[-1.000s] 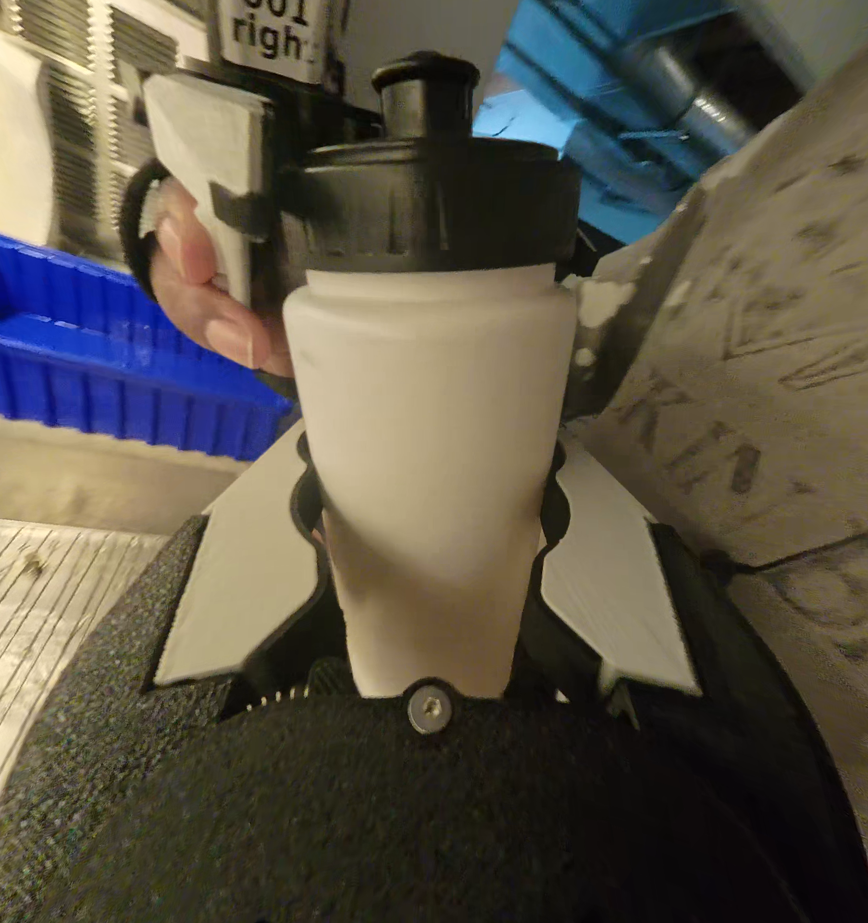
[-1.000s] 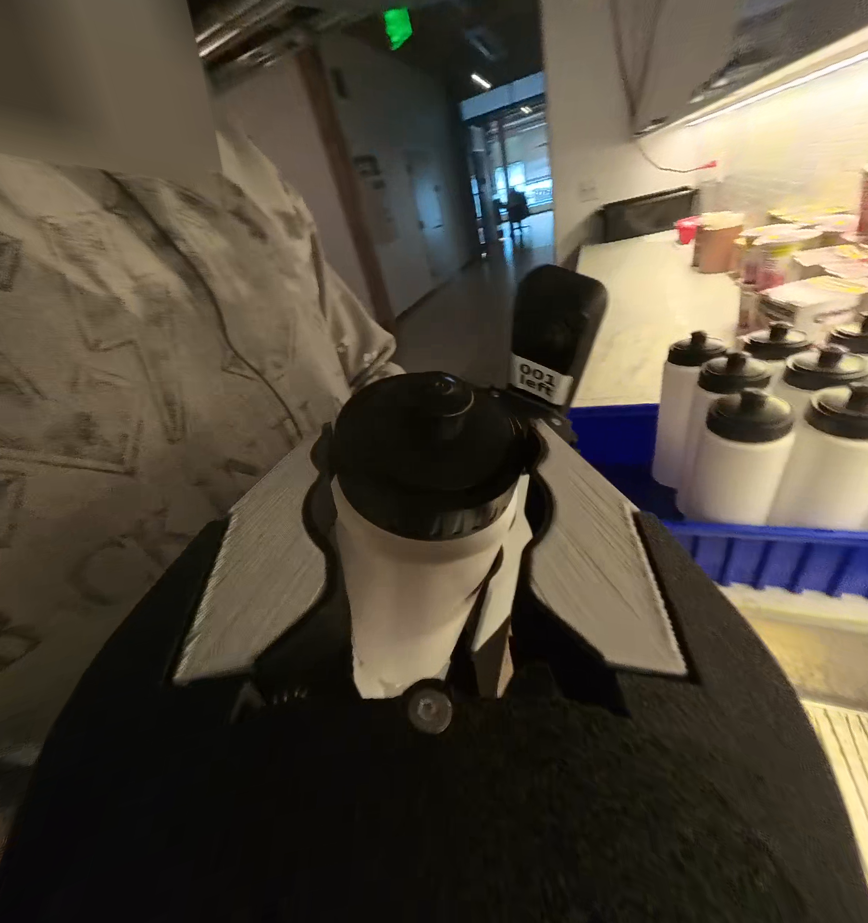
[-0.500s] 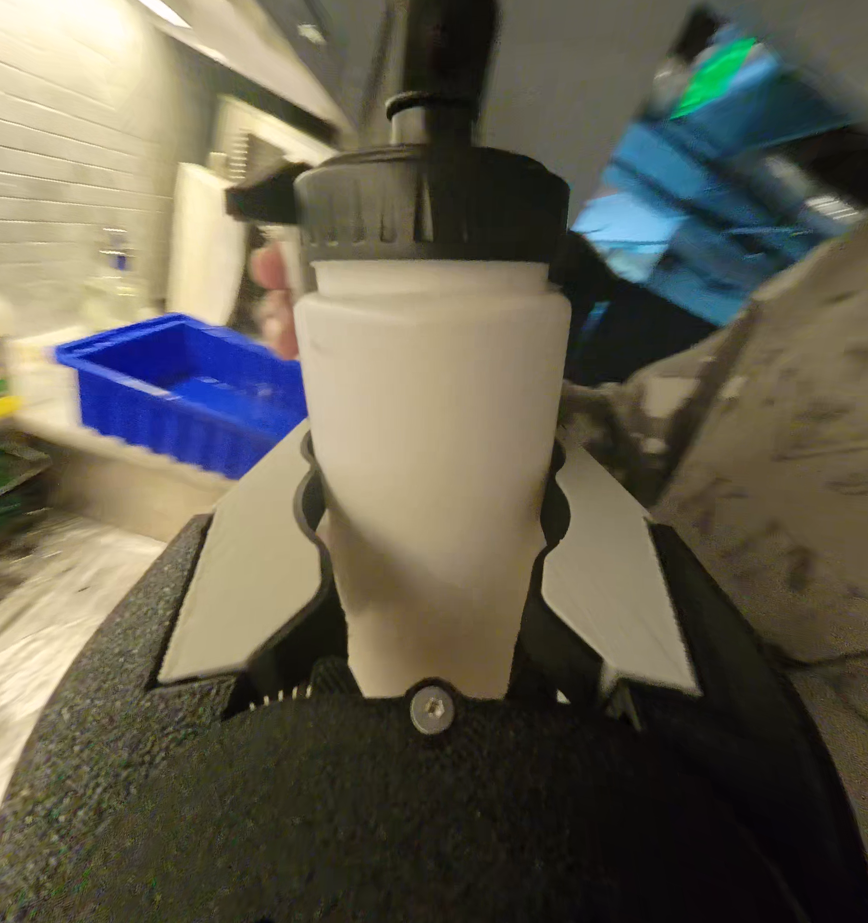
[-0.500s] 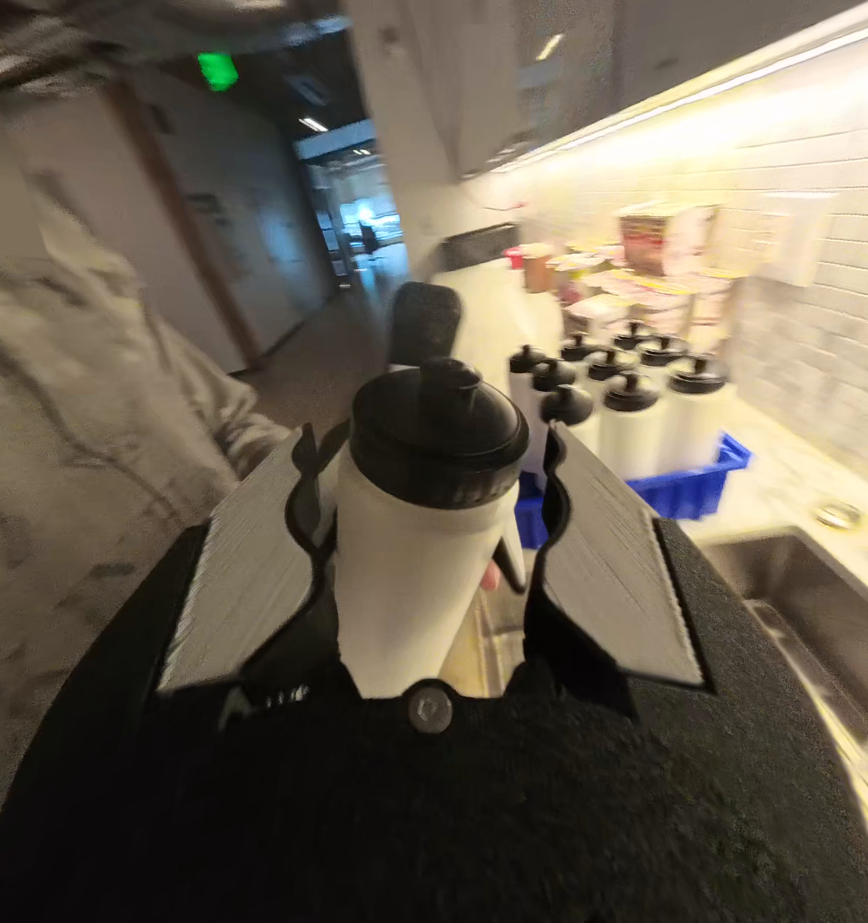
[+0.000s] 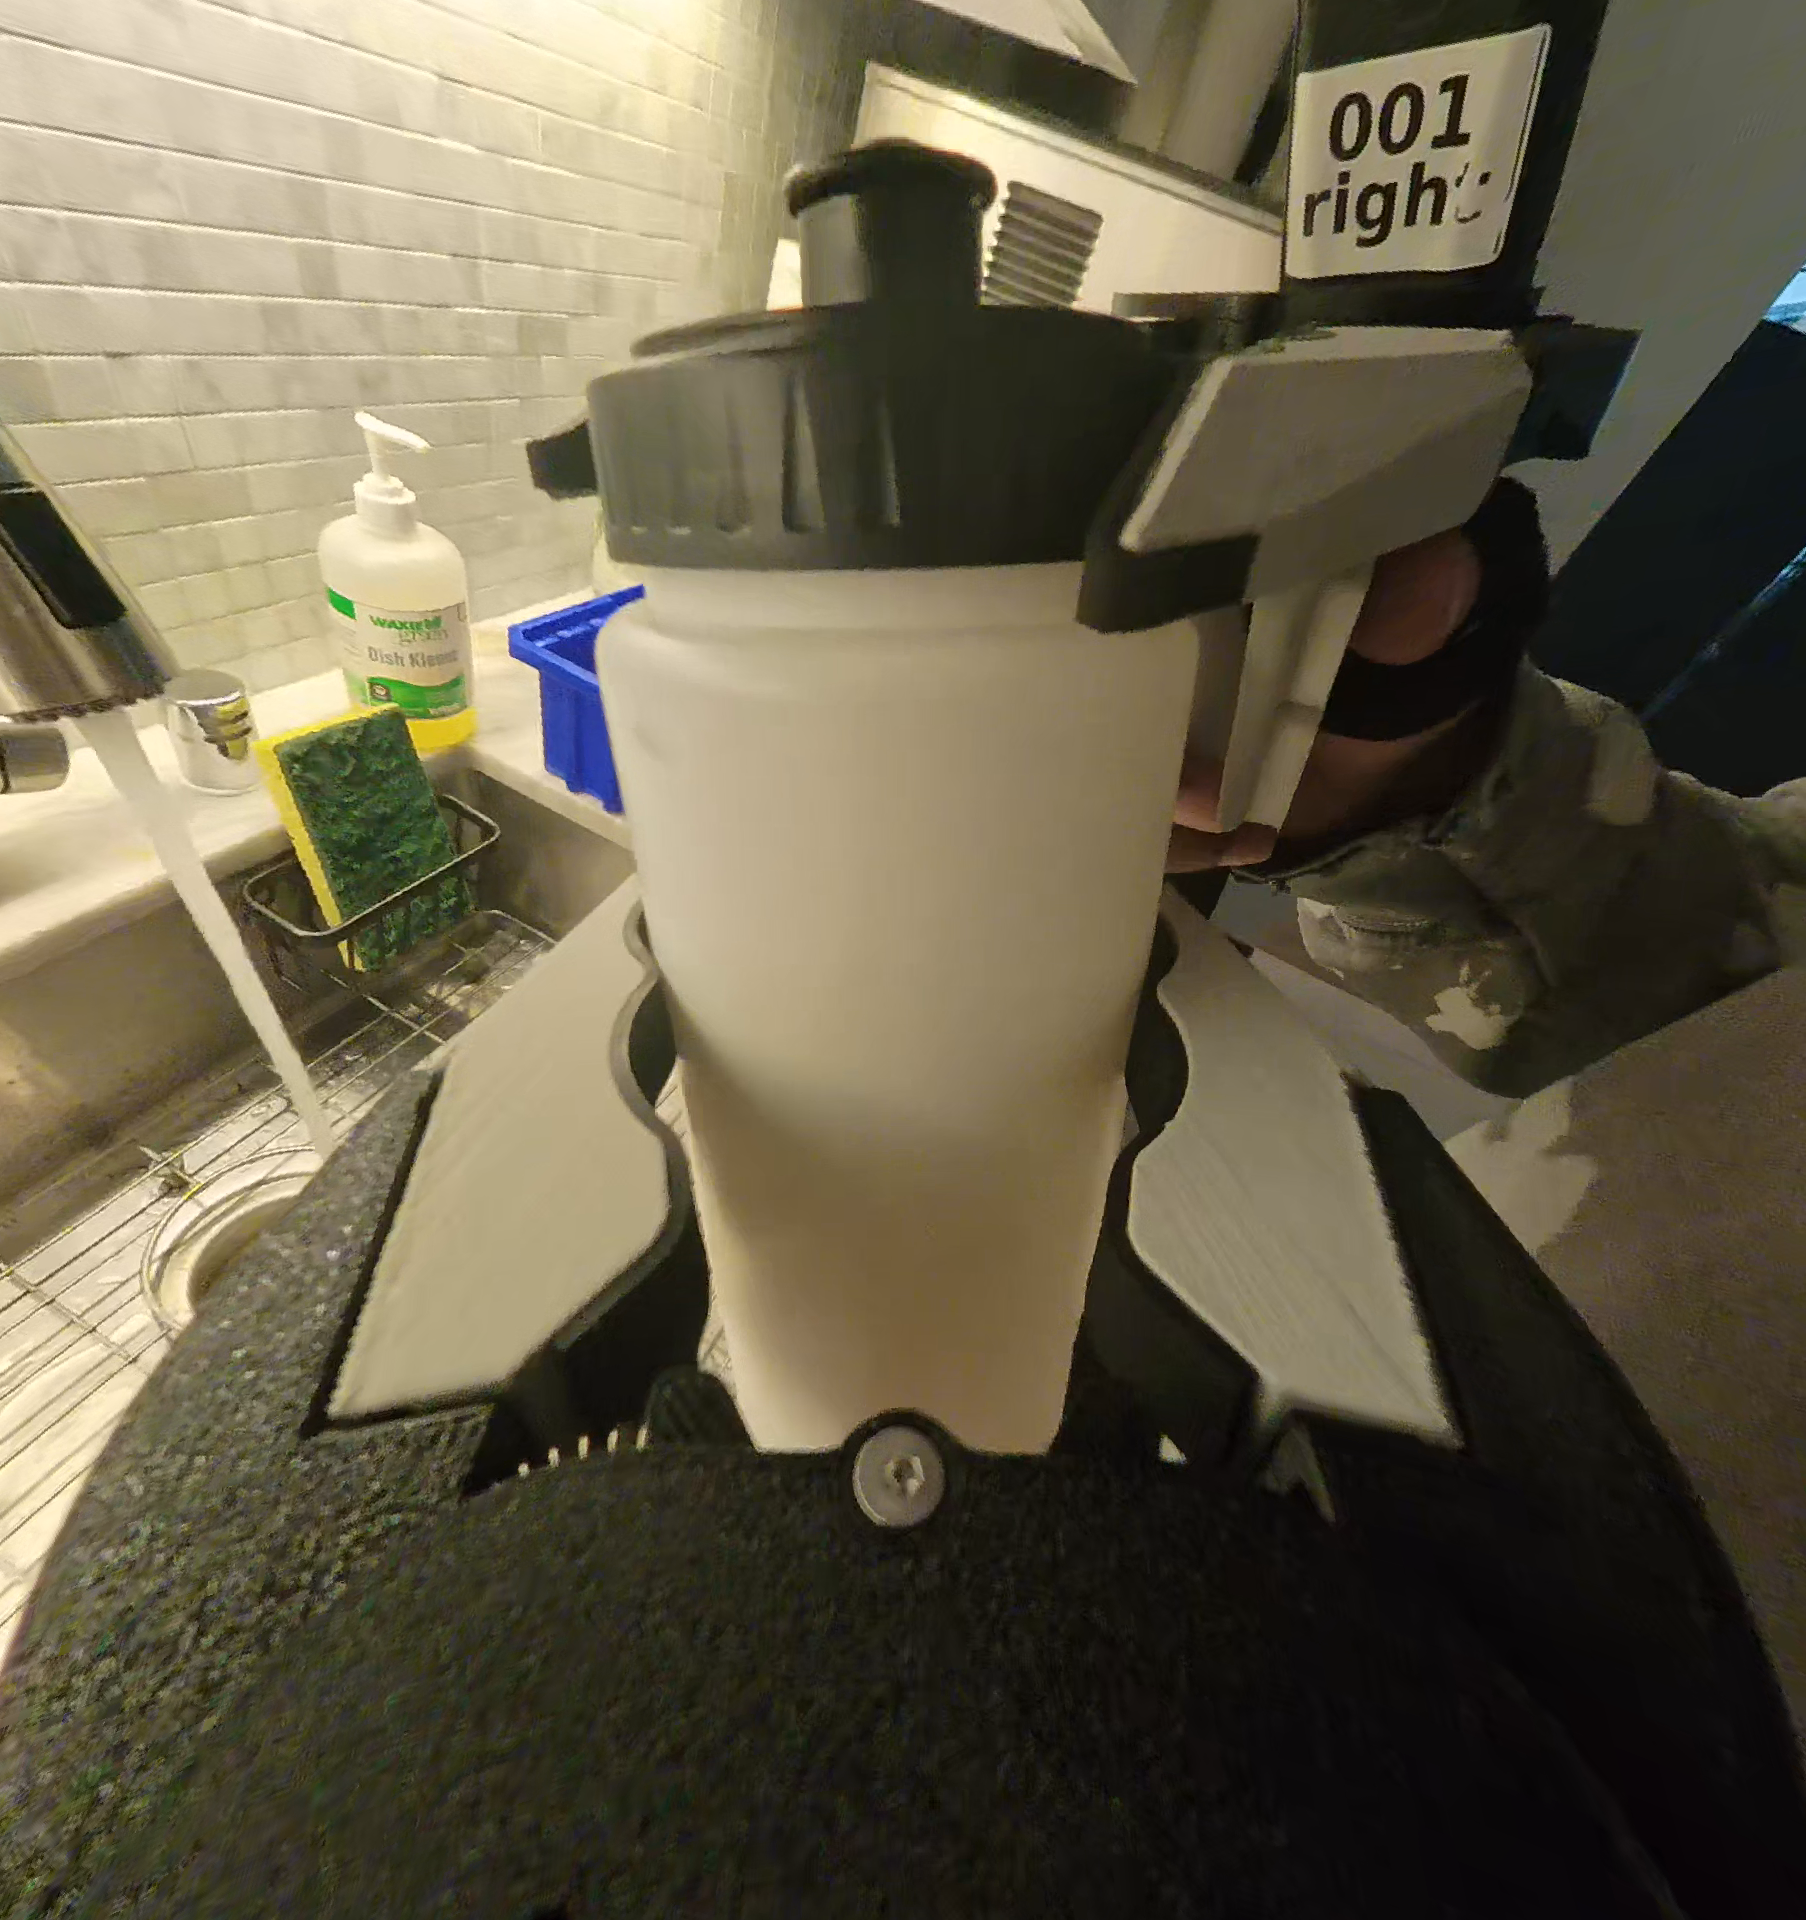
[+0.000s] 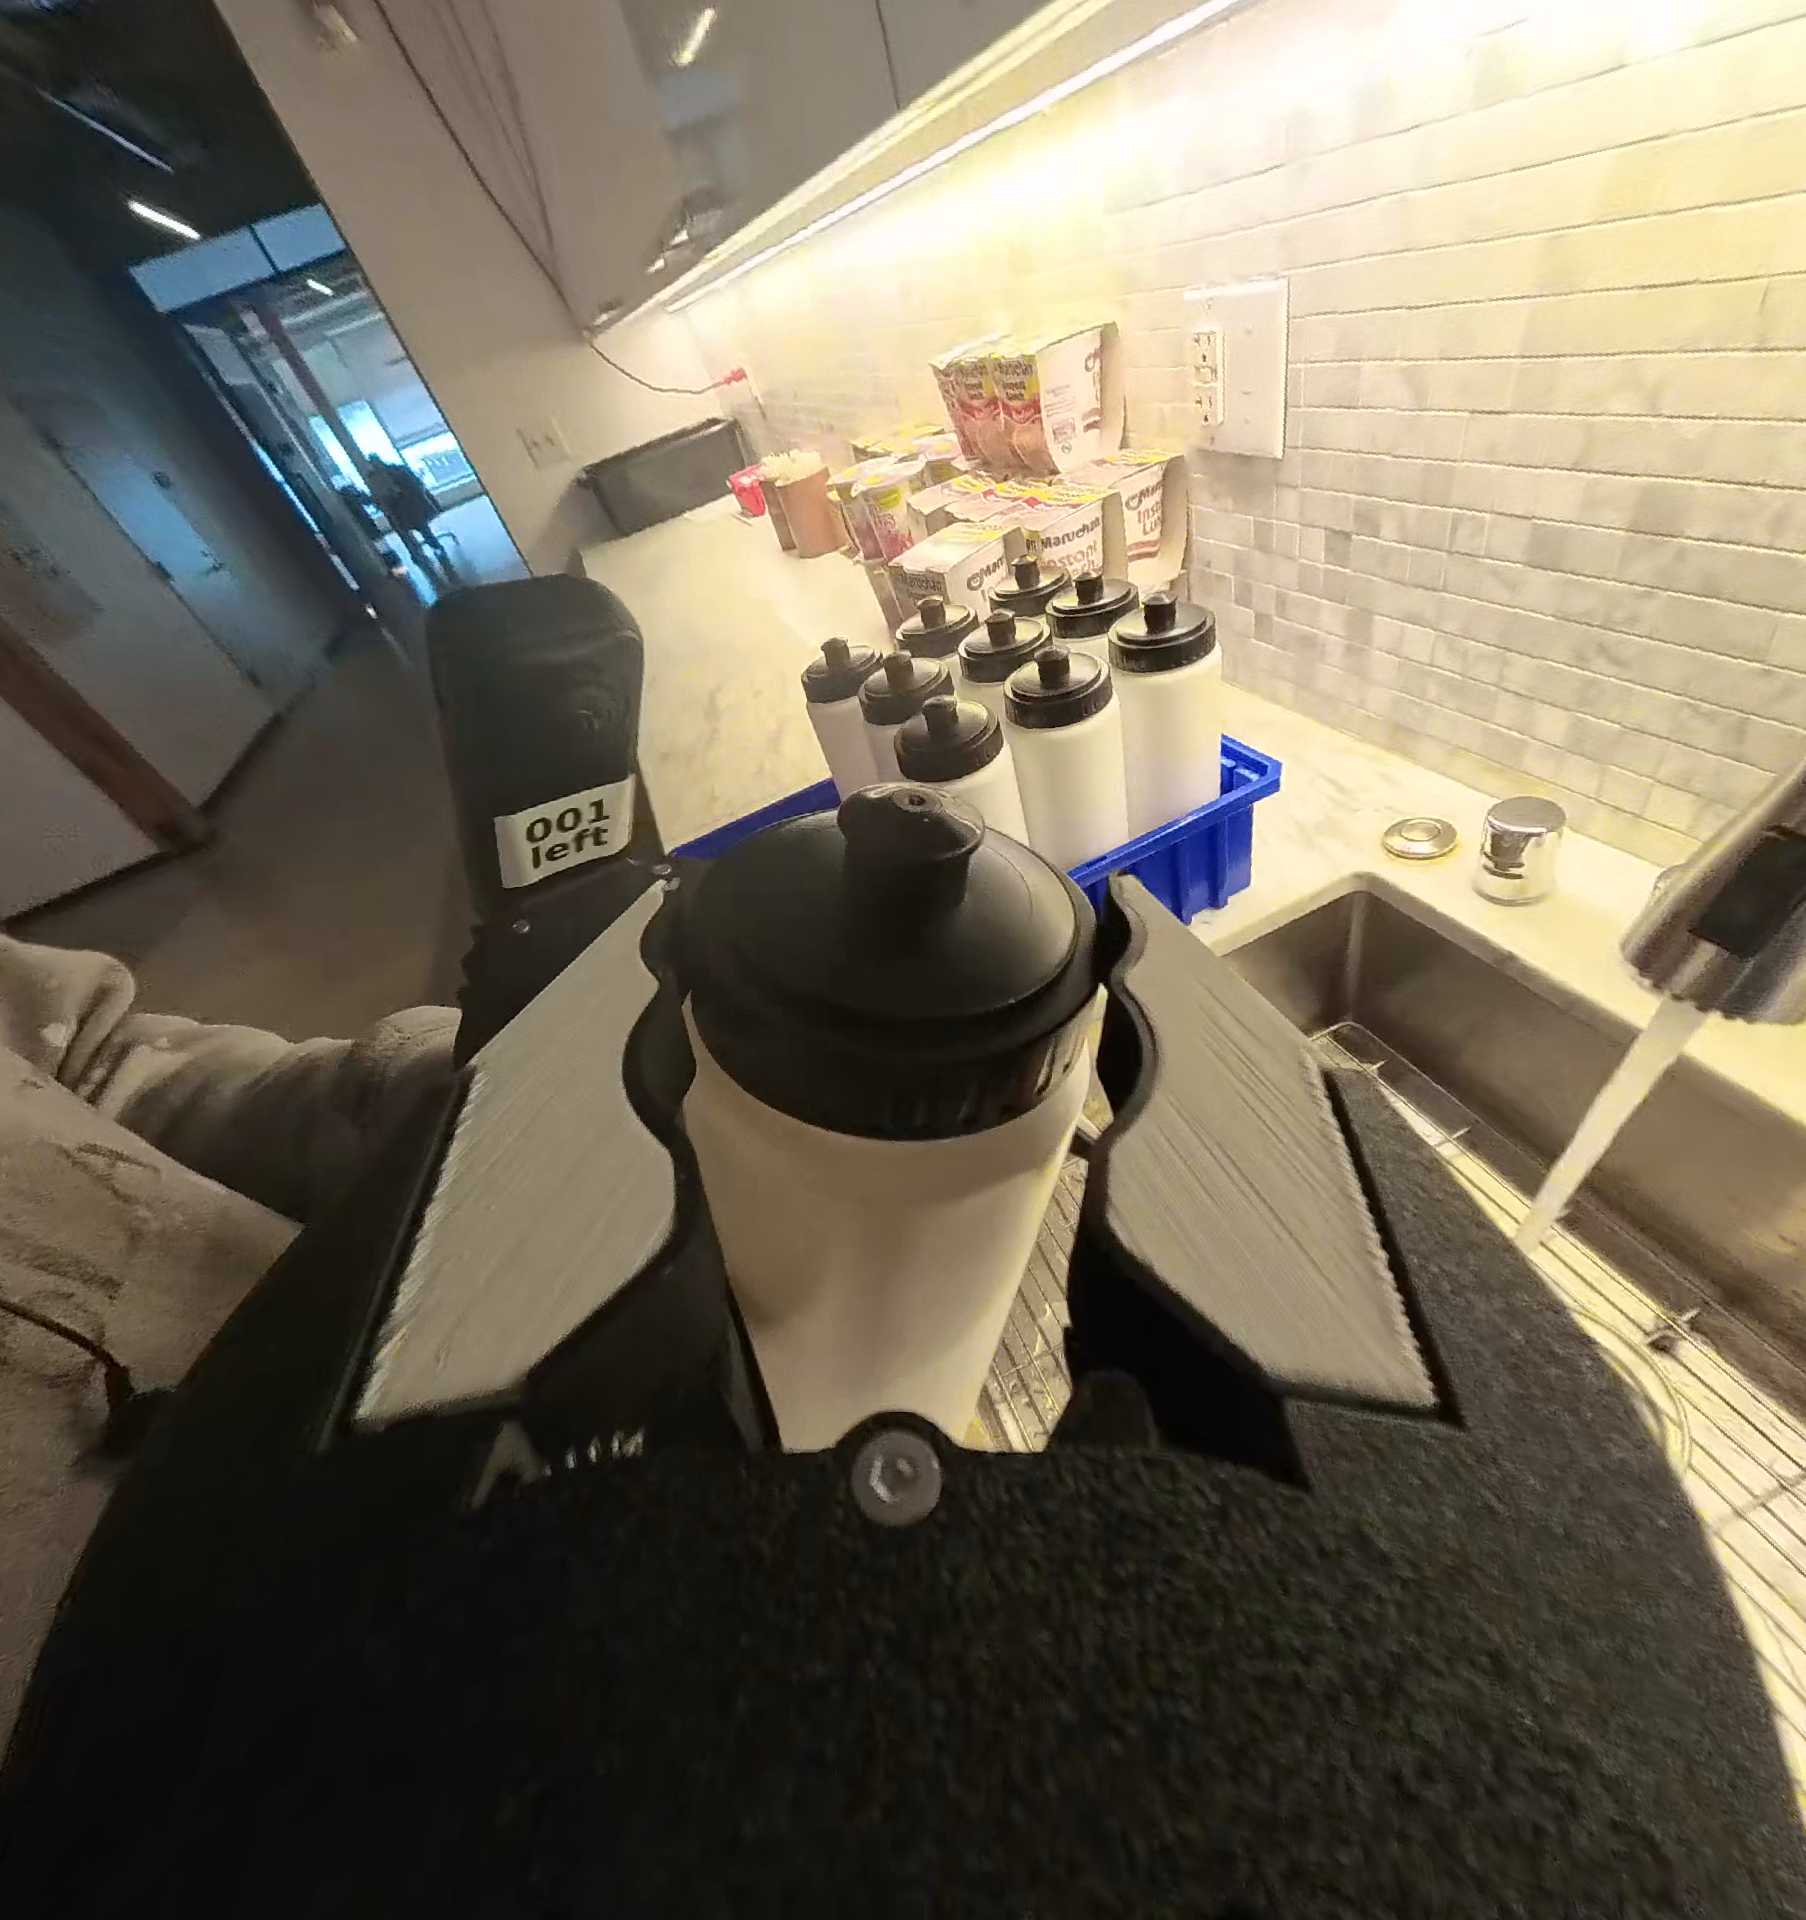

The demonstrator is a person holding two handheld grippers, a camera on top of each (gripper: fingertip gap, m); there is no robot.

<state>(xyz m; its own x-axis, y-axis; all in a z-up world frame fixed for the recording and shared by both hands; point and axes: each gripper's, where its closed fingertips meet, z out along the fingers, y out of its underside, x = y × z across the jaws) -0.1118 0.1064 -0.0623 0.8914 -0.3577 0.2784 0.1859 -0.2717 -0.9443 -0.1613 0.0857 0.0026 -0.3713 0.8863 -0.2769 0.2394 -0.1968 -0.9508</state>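
Note:
A white plastic bottle (image 5: pixel 899 831) with a black push-pull cap (image 5: pixel 826 468) is held upright by both grippers. My left gripper (image 5: pixel 904 935) is shut on the bottle's white body. My right gripper (image 6: pixel 888 904) is shut on the black cap (image 6: pixel 878 966) from the side, with the white body (image 6: pixel 868 1247) below it. One of its grey fingers (image 5: pixel 1325 447) shows against the cap in the left wrist view, with a person's hand behind it. The left gripper's black body (image 6: pixel 535 727) stands behind the bottle in the right wrist view.
A steel faucet (image 5: pixel 37 582) runs a stream of water (image 5: pixel 224 935) into a steel sink (image 6: pixel 1450 987) with a wire grid. A green and yellow sponge (image 5: pixel 359 831) sits in a caddy beside a soap pump bottle (image 5: pixel 395 613). A blue bin (image 6: pixel 1190 831) holds several like bottles (image 6: pixel 1065 717).
Both grippers have swung with the bottle from facing the person's clothes to facing the sink. The right gripper now shows on the cap's right side instead of its left.

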